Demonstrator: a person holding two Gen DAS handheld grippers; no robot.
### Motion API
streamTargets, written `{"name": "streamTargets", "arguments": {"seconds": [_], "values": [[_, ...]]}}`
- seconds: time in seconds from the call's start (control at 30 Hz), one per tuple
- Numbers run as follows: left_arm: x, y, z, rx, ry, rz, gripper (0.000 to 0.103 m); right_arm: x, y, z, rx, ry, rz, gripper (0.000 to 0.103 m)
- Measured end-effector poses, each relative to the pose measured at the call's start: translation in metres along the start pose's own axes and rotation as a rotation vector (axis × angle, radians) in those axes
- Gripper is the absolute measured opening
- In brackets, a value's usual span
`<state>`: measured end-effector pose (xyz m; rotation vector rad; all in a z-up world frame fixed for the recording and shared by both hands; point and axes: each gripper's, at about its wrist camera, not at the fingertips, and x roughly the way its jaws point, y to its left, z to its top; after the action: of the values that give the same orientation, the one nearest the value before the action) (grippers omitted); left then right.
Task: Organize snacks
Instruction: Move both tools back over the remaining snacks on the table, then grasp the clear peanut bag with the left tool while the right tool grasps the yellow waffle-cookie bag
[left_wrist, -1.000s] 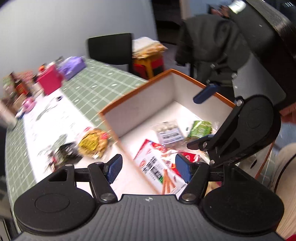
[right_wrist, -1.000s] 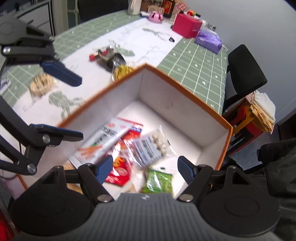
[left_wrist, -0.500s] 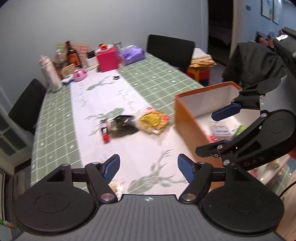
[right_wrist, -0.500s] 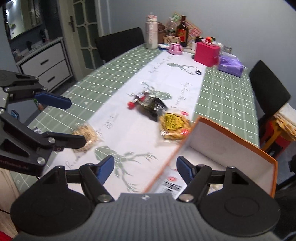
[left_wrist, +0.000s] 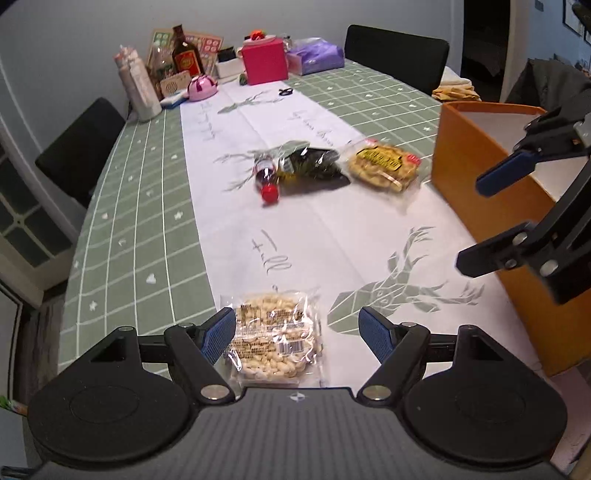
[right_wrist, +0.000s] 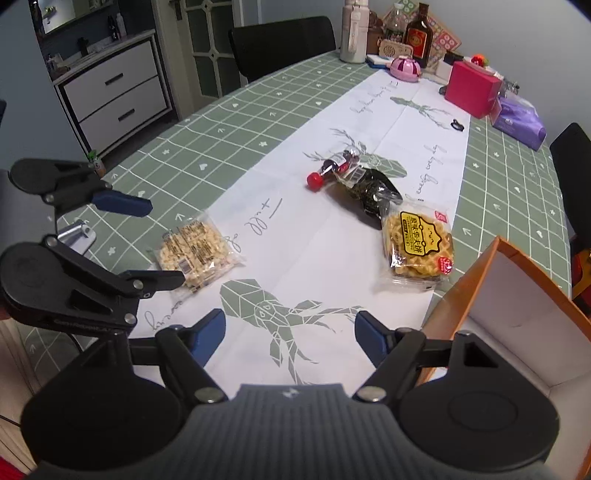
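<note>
Left wrist view: the left gripper (left_wrist: 297, 328) tilts down toward the table (left_wrist: 140, 206), jaws spread wide, with the clear bag of pale nuts (left_wrist: 275, 339) lying flat on the white runner (left_wrist: 295, 229) between and below the blue pads; the pads do not press on it. The bag carries a printed label with a barcode, too small to read. The right gripper (left_wrist: 476, 225) reaches in from the right edge in front of the orange box (left_wrist: 465, 162), its fingers apart and empty. Farther up the runner lie a yellow-labelled cookie pack (left_wrist: 384, 164), a dark shiny packet (left_wrist: 314, 164) and a small red-capped bottle (left_wrist: 267, 179) on its side, the three close together. Handwriting-style words run along the runner; I cannot read them surely. At the far end stand a pink box (left_wrist: 265, 64), a purple pack (left_wrist: 317, 55) and a brown bottle (left_wrist: 187, 55).

Right wrist view: the right gripper (right_wrist: 290, 334) points down over the printed deer on the runner (right_wrist: 332, 240), jaws opening, nothing between them. The left gripper (right_wrist: 162, 240) enters from the left, its fingers parted on either side of the nut bag (right_wrist: 195, 251), which rests on the runner's edge. The cookie pack (right_wrist: 421, 243) shows a yellow label with Chinese characters and a red sticker; it lies just beside the orange box (right_wrist: 465, 291), whose white inside is partly seen. The dark packet (right_wrist: 373, 190) touches the cookie pack's far end, and the bottle (right_wrist: 332, 171) lies against it
</note>
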<state>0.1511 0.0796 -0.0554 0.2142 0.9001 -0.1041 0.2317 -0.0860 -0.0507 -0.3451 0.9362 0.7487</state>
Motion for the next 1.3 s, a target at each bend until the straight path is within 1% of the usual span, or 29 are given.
{"name": "streamTargets", "arguments": {"seconds": [0.1, 0.13, 0.17, 0.37, 0.43, 0.53, 0.67, 0.73, 0.8, 0.93, 1.07, 1.13, 1.27, 1.3], "values": [[0.016, 0.01, -0.009, -0.032, -0.004, 0.007, 0.089, 0.013, -0.003, 0.004, 0.002, 0.019, 0.001, 0.087], [0.021, 0.014, -0.011, -0.041, -0.005, 0.0, 0.089, 0.017, -0.005, 0.005, 0.0, 0.024, -0.002, 0.092], [0.025, 0.017, -0.013, -0.046, -0.001, -0.006, 0.089, 0.021, -0.006, 0.007, -0.003, 0.028, -0.005, 0.093], [0.044, 0.023, -0.019, -0.049, 0.031, -0.026, 0.089, 0.046, -0.019, 0.017, -0.045, 0.068, -0.036, 0.094], [0.047, 0.023, -0.018, -0.035, 0.024, -0.017, 0.09, 0.05, -0.021, 0.022, -0.09, 0.069, -0.051, 0.094], [0.051, 0.024, -0.013, -0.029, 0.044, -0.022, 0.091, 0.055, -0.026, 0.029, -0.185, 0.07, -0.079, 0.094], [0.057, 0.027, -0.005, -0.032, 0.08, -0.021, 0.092, 0.064, -0.037, 0.041, -0.286, 0.118, -0.114, 0.094], [0.061, 0.03, -0.001, -0.044, 0.101, -0.004, 0.093, 0.072, -0.046, 0.048, -0.305, 0.144, -0.152, 0.094], [0.065, 0.031, 0.003, -0.048, 0.123, 0.023, 0.1, 0.078, -0.053, 0.057, -0.308, 0.163, -0.169, 0.094], [0.069, 0.035, 0.004, -0.063, 0.117, 0.022, 0.102, 0.095, -0.061, 0.076, -0.277, 0.185, -0.187, 0.094], [0.074, 0.04, 0.004, -0.079, 0.123, 0.03, 0.103, 0.12, -0.068, 0.089, -0.217, 0.249, -0.235, 0.093], [0.075, 0.042, 0.003, -0.088, 0.119, 0.027, 0.103, 0.13, -0.07, 0.093, -0.193, 0.266, -0.241, 0.089], [0.077, 0.043, 0.003, -0.089, 0.119, 0.033, 0.103, 0.144, -0.073, 0.096, -0.16, 0.301, -0.273, 0.087], [0.077, 0.043, 0.003, -0.092, 0.12, 0.035, 0.103, 0.147, -0.073, 0.096, -0.152, 0.312, -0.28, 0.082]]}}
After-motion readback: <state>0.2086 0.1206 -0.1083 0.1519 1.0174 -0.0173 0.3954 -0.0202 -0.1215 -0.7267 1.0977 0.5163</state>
